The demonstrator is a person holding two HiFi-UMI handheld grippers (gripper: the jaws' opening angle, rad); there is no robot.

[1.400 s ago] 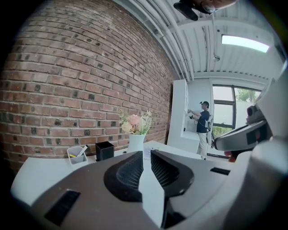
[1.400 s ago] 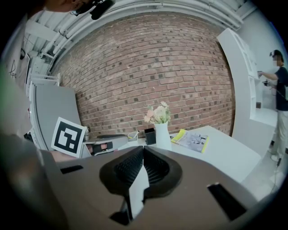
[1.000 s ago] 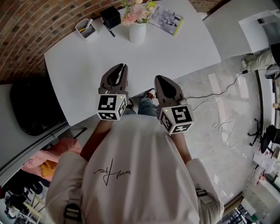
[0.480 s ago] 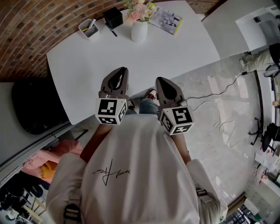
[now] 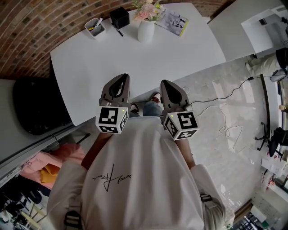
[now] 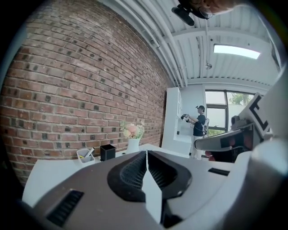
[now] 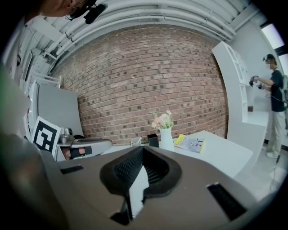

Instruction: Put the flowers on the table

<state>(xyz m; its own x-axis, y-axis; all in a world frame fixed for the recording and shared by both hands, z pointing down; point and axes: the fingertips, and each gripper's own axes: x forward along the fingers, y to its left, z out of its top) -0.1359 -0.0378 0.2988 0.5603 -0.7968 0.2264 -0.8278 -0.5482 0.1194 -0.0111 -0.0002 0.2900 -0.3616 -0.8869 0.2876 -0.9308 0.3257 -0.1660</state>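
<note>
Pink and cream flowers (image 5: pixel 147 10) stand in a white vase (image 5: pixel 146 31) at the far end of the white table (image 5: pixel 94 67). The gripper views show the same flowers (image 6: pixel 132 130) (image 7: pixel 162 120) upright in that vase (image 6: pixel 133 144) (image 7: pixel 166 139), far ahead. My left gripper (image 5: pixel 122 77) (image 6: pixel 146 152) hovers over the table's near edge, shut with nothing in it. Beside it, my right gripper (image 5: pixel 164 83) (image 7: pixel 141 148) is shut and empty too. Both sit close to my body, well short of the vase.
Around the vase lie a white pen tray (image 5: pixel 95 28), a black box (image 5: pixel 119 17) and a magazine (image 5: pixel 173 20). A dark seat (image 5: pixel 38 105) stands left of the table. A cable (image 5: pixel 225 96) runs over the floor at the right. A person (image 6: pixel 198 126) stands far off.
The head view has shifted a little, so the table's things sit slightly further right. Both grippers have stayed by the near edge, with the left one's cube slightly lower.
</note>
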